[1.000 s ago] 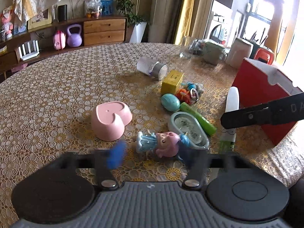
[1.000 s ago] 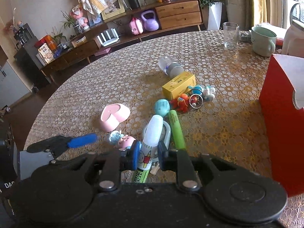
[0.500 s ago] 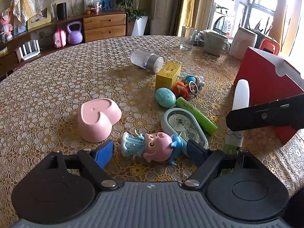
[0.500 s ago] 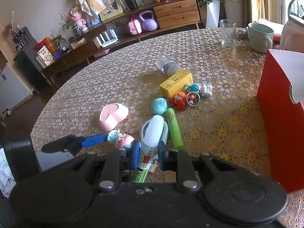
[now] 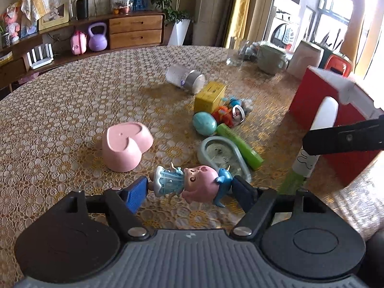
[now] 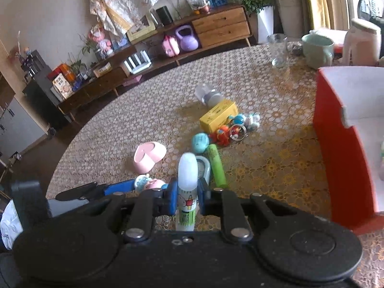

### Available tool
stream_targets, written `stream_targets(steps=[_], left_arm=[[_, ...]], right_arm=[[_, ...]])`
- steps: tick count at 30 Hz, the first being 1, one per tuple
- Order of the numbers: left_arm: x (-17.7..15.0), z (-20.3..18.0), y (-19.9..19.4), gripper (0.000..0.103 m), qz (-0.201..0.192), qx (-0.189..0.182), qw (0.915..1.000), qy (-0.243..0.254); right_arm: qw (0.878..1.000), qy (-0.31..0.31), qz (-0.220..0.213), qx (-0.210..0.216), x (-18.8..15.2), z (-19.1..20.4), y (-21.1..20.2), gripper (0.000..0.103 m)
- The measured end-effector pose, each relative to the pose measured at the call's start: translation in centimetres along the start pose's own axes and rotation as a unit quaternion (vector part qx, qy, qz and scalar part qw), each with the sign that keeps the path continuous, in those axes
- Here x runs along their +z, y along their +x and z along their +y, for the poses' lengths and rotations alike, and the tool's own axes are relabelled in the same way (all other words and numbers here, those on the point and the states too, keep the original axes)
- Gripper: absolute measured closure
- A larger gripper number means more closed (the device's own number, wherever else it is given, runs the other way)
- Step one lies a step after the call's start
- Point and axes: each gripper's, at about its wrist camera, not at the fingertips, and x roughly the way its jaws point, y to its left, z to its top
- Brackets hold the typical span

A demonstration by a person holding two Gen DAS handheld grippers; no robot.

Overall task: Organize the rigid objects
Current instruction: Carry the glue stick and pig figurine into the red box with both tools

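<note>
Left wrist view: wide round desk [image 5: 72, 110] under a gold lace-pattern cloth, filling most of the frame. Behind it, a long wooden sideboard [image 5: 134, 33] along the wall, with a purple kettlebell [image 5: 97, 37] and a pink case [image 5: 78, 42] on its low shelf, a potted plant [image 5: 177, 21] at its end, yellow curtains and bright windows to the right. On the desk's right edge, a tall red box [image 5: 336, 129], open at the top, white inside. At the far side, a clear glass [image 5: 234, 52], a green mug [image 5: 271, 58] and a white jug [image 5: 303, 61].

Mid-desk, a pink heart-shaped bowl [image 5: 126, 145] upside down, well apart from a loose cluster: clear bottle [image 5: 184, 78] on its side, yellow box [image 5: 210, 97], teal egg [image 5: 204, 123], small key-ring toys [image 5: 230, 114], green marker [image 5: 240, 145], oval clock [image 5: 222, 154] lying flat against the marker.

Nearest, a doll [image 5: 189, 183] with a pink head and blue dress, lying sideways between the blue pads of the left claw [image 5: 189, 188]. Jaws closing around it, left pad just beside the feet, right pad at the blue hair; firm contact cannot be told.

Right wrist view: right claw [image 6: 187, 196] clamped on a white-capped glue stick [image 6: 187, 182], held upright off the desk, near the red box.
</note>
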Motion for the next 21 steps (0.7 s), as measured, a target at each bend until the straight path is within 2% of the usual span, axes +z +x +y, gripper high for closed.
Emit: stream_targets(steps=[6,15,21], left_arm=[[1.5,-2.2,-3.1,0.026,-0.014,-0.012,0.9998,0.009],[6.3,-8.3,-7.3,0.026,-0.043,-0.05,0.9968,0.044],[9.1,-13.3,-7.4,0.026,-0.047,-0.082,0.9933,0.065]], right_arm=[[0.999,0.006,-0.034,-0.001,0.8,-1.4,-3.7,0.087],[0.996,0.013,-0.089,0.005,4.3,-4.3,-10.8,0.087],[0.992,0.008,-0.123,-0.031,5.9,-6.9,-14.6,0.087]])
